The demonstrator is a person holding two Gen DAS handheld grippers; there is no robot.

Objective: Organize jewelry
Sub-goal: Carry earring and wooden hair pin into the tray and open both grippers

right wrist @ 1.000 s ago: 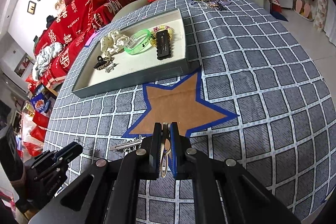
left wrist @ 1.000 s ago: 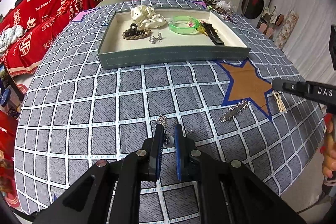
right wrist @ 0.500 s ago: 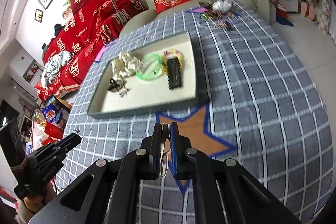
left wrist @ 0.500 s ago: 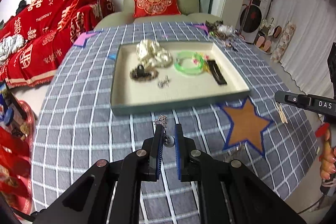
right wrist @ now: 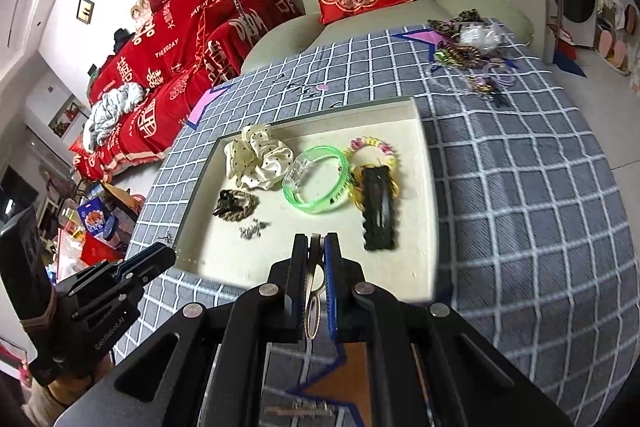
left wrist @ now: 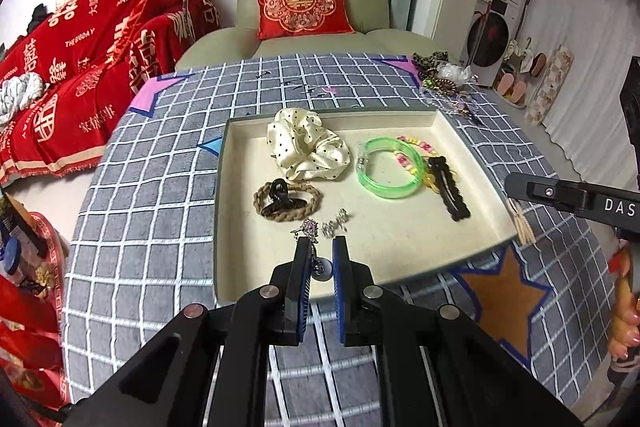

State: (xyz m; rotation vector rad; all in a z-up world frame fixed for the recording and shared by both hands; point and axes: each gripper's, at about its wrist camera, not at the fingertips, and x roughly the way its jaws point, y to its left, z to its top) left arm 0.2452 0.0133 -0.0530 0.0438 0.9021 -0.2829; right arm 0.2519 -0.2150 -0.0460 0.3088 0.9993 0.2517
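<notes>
Round table (left wrist: 160, 227) covered in a grey cloth with a white grid and star patches: pink (right wrist: 416, 39) at the far side, orange (left wrist: 500, 295) at the near right. Shallow grey-walled tray (left wrist: 218, 187) sits mid-table, its near right corner beside the orange star. Loose pile of jewelry and hair ties (right wrist: 472, 55) lies at the far right edge by the pink star, and a thin metal clip (right wrist: 304, 407) on the orange star.
</notes>
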